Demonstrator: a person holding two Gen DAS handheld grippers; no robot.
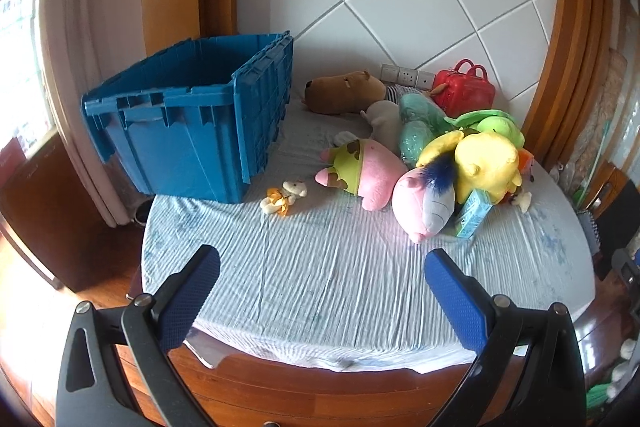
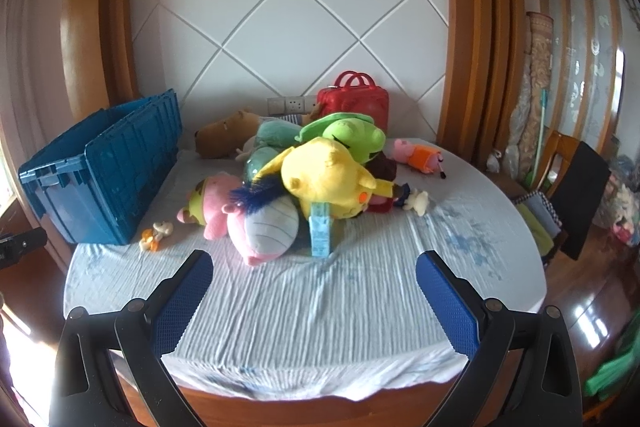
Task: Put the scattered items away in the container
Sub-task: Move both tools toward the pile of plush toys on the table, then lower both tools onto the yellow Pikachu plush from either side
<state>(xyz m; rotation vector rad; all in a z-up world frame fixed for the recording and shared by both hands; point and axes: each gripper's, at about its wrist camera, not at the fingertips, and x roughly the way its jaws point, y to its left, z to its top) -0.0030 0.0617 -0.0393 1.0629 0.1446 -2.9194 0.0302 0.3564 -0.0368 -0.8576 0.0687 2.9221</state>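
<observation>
A blue plastic crate (image 1: 192,119) (image 2: 100,171) stands open at the table's back left. To its right lies a heap of plush toys: a yellow one (image 1: 486,159) (image 2: 328,175), a pink and grey one (image 1: 424,201) (image 2: 264,227), a pink starfish toy (image 1: 364,169) (image 2: 208,203), a green one (image 2: 352,135), a brown capybara (image 1: 344,93) (image 2: 224,135). A small teal carton (image 1: 472,213) (image 2: 320,231) leans on the heap. A tiny bear (image 1: 284,197) (image 2: 156,233) lies by the crate. My left gripper (image 1: 322,267) and right gripper (image 2: 314,267) hover open over the table's near edge, holding nothing.
A red toy suitcase (image 1: 464,89) (image 2: 356,99) stands against the tiled wall. A small pink pig doll (image 2: 420,155) lies at the back right. The round table (image 2: 280,307) wears a striped blue cloth. A chair (image 2: 568,195) with folded cloths stands to the right.
</observation>
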